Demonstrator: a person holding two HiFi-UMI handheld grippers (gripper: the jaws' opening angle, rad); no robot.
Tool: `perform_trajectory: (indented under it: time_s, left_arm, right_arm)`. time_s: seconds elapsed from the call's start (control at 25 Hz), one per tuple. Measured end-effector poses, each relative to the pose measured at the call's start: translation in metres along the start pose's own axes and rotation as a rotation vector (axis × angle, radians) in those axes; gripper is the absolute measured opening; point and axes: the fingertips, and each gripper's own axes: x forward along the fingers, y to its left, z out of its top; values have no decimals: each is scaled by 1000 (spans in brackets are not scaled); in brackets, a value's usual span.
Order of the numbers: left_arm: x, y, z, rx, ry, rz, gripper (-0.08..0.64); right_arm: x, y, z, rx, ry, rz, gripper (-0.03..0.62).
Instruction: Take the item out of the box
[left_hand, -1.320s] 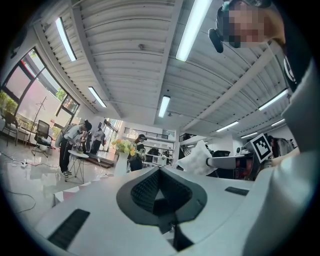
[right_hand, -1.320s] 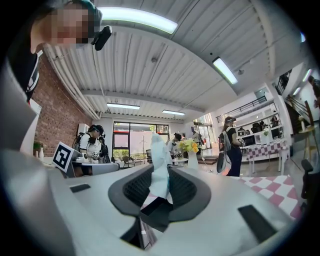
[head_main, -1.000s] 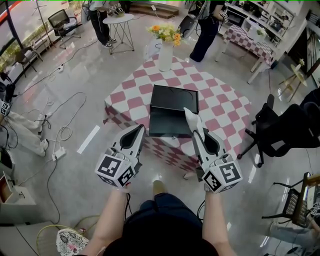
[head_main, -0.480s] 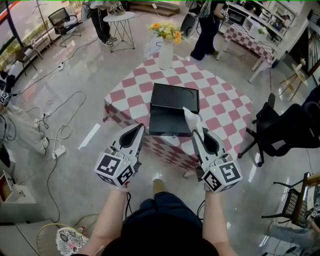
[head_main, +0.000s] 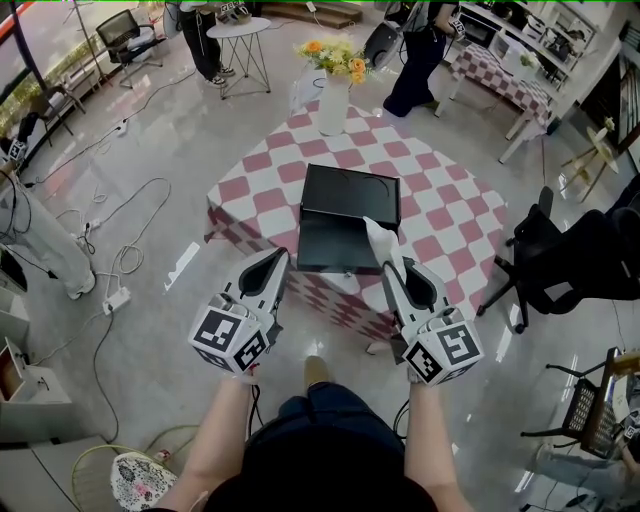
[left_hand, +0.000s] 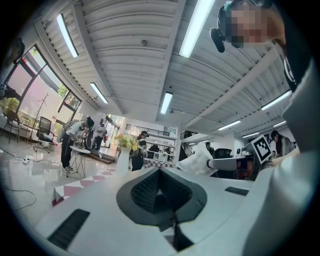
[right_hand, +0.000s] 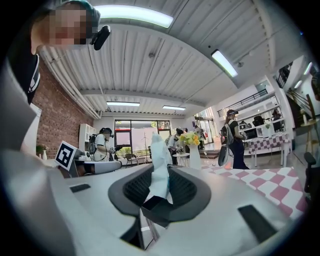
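Note:
A black box (head_main: 338, 243) stands open on the checkered table (head_main: 440, 215), its lid (head_main: 352, 193) lying behind it. My right gripper (head_main: 388, 262) hovers at the box's near right corner, shut on a crumpled white item (head_main: 380, 238) that sticks up from its tips. In the right gripper view the white item (right_hand: 161, 160) rises between the closed jaws of the gripper (right_hand: 159, 192). My left gripper (head_main: 277, 260) hangs level with it, just left of the box's near edge, shut and empty. Its own view shows the left gripper (left_hand: 159, 189) with nothing in it and the white item (left_hand: 197, 161) off to the right.
A white vase of flowers (head_main: 333, 98) stands at the table's far corner. A black office chair (head_main: 560, 255) sits to the right of the table. Cables (head_main: 120, 255) trail across the floor at left. People stand at the far tables (head_main: 240, 35).
Both grippers keep their places, the right one still gripping the white item. The table has slid slightly in the view, and a person at the left edge has moved closer.

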Motion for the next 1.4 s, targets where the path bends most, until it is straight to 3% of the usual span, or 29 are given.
perform_trajectory:
  time_s: [0.92, 1.4]
  left_arm:
    - [28, 36, -48, -45, 86, 63, 12]
    - [42, 40, -60, -66, 94, 61, 12]
  right_arm:
    - [59, -23, -59, 52, 123, 80, 84]
    - [71, -27, -61, 42, 115, 98, 84]
